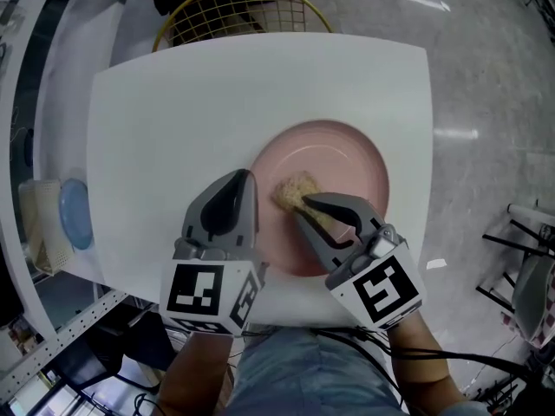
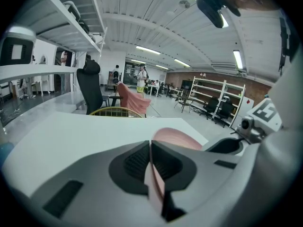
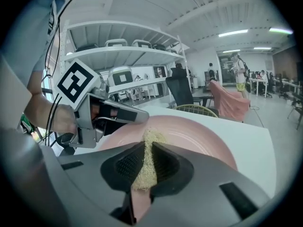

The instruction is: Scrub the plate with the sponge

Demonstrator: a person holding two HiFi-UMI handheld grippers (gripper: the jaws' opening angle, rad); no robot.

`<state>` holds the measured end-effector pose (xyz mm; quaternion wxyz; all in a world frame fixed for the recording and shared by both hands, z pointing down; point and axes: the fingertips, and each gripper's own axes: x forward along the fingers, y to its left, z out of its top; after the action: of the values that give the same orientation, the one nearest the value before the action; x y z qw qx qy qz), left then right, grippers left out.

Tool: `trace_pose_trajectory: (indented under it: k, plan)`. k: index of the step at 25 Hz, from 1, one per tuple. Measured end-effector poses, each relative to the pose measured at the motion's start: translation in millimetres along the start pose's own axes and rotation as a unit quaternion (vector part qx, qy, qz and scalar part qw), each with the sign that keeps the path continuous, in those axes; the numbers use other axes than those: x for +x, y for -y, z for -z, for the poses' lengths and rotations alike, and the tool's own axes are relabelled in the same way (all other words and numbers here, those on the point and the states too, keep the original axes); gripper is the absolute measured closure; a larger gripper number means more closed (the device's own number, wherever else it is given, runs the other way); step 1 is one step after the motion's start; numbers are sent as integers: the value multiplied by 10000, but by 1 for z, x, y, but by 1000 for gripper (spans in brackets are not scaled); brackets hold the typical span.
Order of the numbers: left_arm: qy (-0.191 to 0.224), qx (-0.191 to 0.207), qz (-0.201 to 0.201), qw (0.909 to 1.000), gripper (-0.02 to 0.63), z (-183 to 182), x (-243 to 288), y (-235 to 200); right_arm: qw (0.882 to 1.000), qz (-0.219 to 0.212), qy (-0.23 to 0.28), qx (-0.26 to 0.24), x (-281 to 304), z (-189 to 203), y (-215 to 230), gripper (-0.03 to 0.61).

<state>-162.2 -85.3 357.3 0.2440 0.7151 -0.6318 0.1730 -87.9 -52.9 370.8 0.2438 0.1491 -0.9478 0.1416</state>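
- Black-and-white square markers on the left cube [image 1: 212,295] and right cube [image 1: 381,289] are showing nearest the person. They are carrying patterns only, and no brand, label or legible writing is appearing in any view.
- Left gripper [image 1: 245,180] is clamping down on the near-left rim of the pink plate [image 1: 342,167], with only the thin rim edge sitting between its jaws.
- Right gripper [image 1: 305,201] is pinching the tan sponge [image 1: 293,189], jaws nearly together. It is holding the sponge against the plate's left-centre floor, just beside the left gripper's tips.
- Plate is lying on the white table [image 1: 173,111], close to the table's near edge.
- Risk: a hard stroke may be twisting the thin rim out of the left jaws and sending the plate skidding toward that edge. The sponge, held by a narrow strip, may be dragging free.
- Yellow wire basket [image 1: 243,7] is standing beyond the far edge.
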Motion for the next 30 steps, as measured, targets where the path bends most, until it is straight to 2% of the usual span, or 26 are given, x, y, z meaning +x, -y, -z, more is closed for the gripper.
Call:
trace_pose_trajectory:
  k: [5, 10, 13, 16, 19, 30]
  plan:
    - [-29, -3, -39, 10000, 592, 1, 3, -1, 9999, -99, -60, 127, -10, 14, -6, 525]
    - [-61, -11, -63, 10000, 592, 4, 5, -2, 9994, 3, -194, 276, -25, 34, 0, 525]
    - [-89, 4, -88, 9999, 592, 6, 7, -3, 9983, 280, -304, 402, -36, 48, 14, 525]
    - [-89, 48, -137, 9999, 592, 8, 7, -4, 9955, 749, -390, 441, -48, 57, 34, 525]
    - [-87, 85, -155, 9998, 592, 10, 7, -5, 9937, 989, -270, 464, -58, 52, 44, 525]
    - [-119, 92, -76, 9999, 592, 33, 17, -14, 9923, 1036, 353, 584, -64, 19, 38, 525]
